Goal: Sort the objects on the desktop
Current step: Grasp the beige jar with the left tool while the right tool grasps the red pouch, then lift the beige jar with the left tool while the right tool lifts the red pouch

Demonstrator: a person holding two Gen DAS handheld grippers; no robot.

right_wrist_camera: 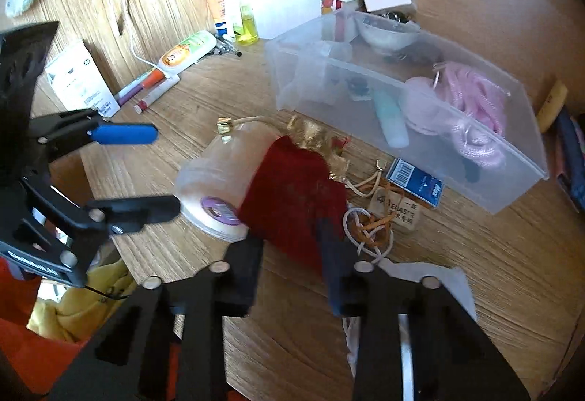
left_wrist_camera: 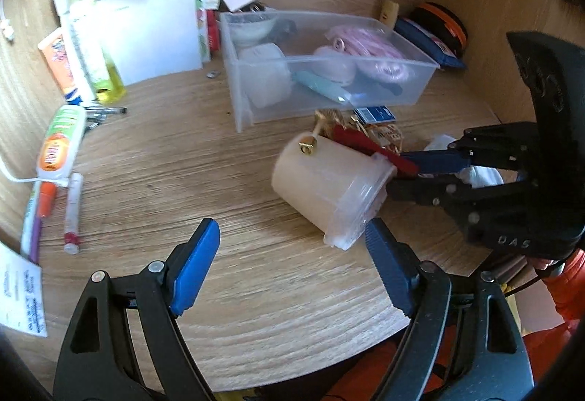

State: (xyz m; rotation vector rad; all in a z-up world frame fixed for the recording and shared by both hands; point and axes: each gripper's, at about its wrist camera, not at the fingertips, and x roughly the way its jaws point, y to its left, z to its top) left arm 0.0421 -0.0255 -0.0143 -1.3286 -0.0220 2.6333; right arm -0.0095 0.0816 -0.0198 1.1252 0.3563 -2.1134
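From my left wrist view, going left to right: an orange-and-green lotion tube (left_wrist_camera: 58, 141) lies at the far left of the wooden tabletop (left_wrist_camera: 175, 163), with a red-capped white marker (left_wrist_camera: 72, 214) just near of it. A stack of white papers (left_wrist_camera: 146, 10) stands farther back. My left claw (left_wrist_camera: 292, 262) is spread wide and holds nothing; its blue pads (left_wrist_camera: 195, 265) hang over bare wood, the right one just beside the rim of a translucent plastic cup (left_wrist_camera: 329, 189) lying on its side. Beyond the cup sits a clear plastic storage bin (left_wrist_camera: 329, 64) holding pink cord (left_wrist_camera: 365, 46) and a pale teal tube (left_wrist_camera: 321, 86). A small blue card (left_wrist_camera: 376, 114) lies just near of the bin.

At the right, my right claw (left_wrist_camera: 406, 170) is pinching a dark red velvet pouch (left_wrist_camera: 369, 147) at the cup's mouth. In the right wrist view that pouch (right_wrist_camera: 292, 189) sits between the claw's fingers, overlapping the cup (right_wrist_camera: 219, 174), its gold tie (right_wrist_camera: 310, 134) toward the bin (right_wrist_camera: 402, 101). The left claw (right_wrist_camera: 161, 170) shows at the left there, open beside the cup's base.
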